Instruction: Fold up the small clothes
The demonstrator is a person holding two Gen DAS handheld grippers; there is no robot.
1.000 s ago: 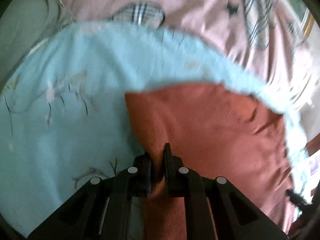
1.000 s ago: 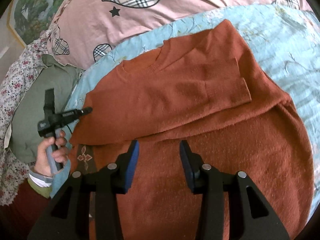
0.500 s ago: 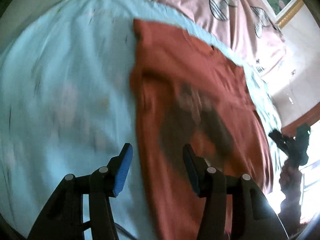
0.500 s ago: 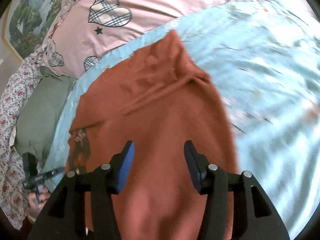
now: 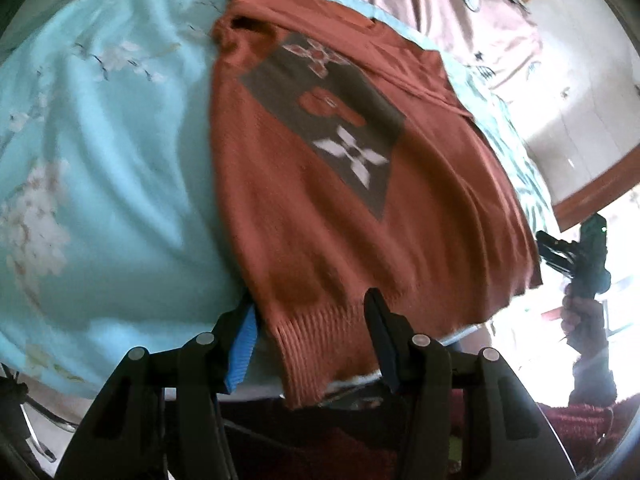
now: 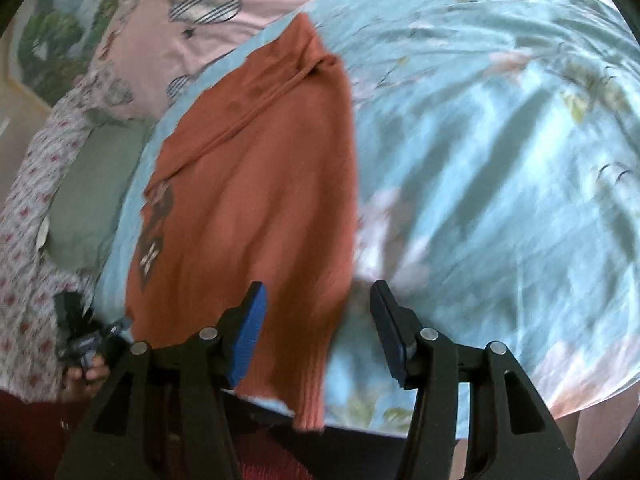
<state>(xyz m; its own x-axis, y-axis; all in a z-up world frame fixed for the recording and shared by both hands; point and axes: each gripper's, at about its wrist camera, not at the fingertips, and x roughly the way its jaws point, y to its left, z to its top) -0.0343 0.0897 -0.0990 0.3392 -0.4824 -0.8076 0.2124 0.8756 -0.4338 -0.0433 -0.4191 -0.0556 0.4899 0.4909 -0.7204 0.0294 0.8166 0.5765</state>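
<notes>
Rust-orange knit, the sweater [image 5: 320,208] lies folded lengthwise on the pale blue floral bedspread [image 5: 100,160], its ribbed hem hanging over the near edge; a grey patch with flower motifs shows on its upper face; the left gripper [image 5: 310,320] is spread wide with the hem between its fingers, nothing clamped; the right gripper [image 6: 318,316] is likewise wide apart, straddling the sweater's [image 6: 256,184] right edge, gripping nothing; a pink pillow [image 6: 224,12] lies beyond the bedspread [image 6: 500,160].
</notes>
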